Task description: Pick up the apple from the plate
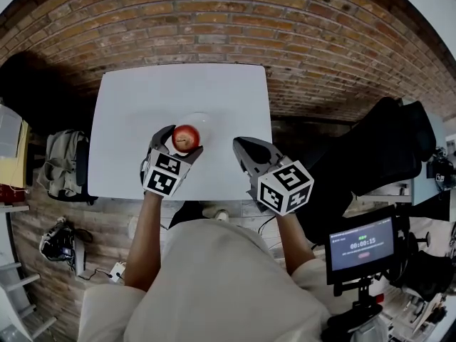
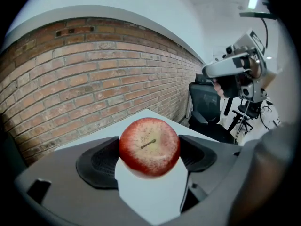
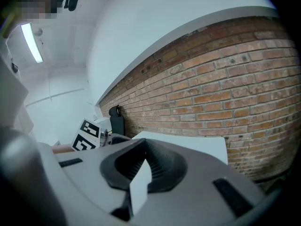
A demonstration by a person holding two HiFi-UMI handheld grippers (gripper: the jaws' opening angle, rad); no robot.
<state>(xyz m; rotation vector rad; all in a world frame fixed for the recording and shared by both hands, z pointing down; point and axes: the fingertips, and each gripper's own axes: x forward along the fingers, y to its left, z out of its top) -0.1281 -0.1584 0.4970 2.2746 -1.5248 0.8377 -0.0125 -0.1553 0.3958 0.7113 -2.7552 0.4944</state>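
Note:
A red apple (image 1: 187,137) with a yellowish stem end sits between the jaws of my left gripper (image 1: 184,140), which is shut on it from both sides. In the left gripper view the apple (image 2: 149,146) fills the gap between the two dark pads (image 2: 98,161), stem facing the camera. A small white plate (image 1: 203,120) lies just beyond the apple on the white table (image 1: 142,105); I cannot tell whether the apple still touches it. My right gripper (image 1: 243,147) hovers over the table's near right part, shut with nothing in it (image 3: 142,145).
A brick wall (image 1: 235,20) runs behind the table. To the right stand a black office chair (image 1: 388,148) and a small monitor on a stand (image 1: 361,244). A grey backpack (image 1: 64,162) lies on the floor at the left.

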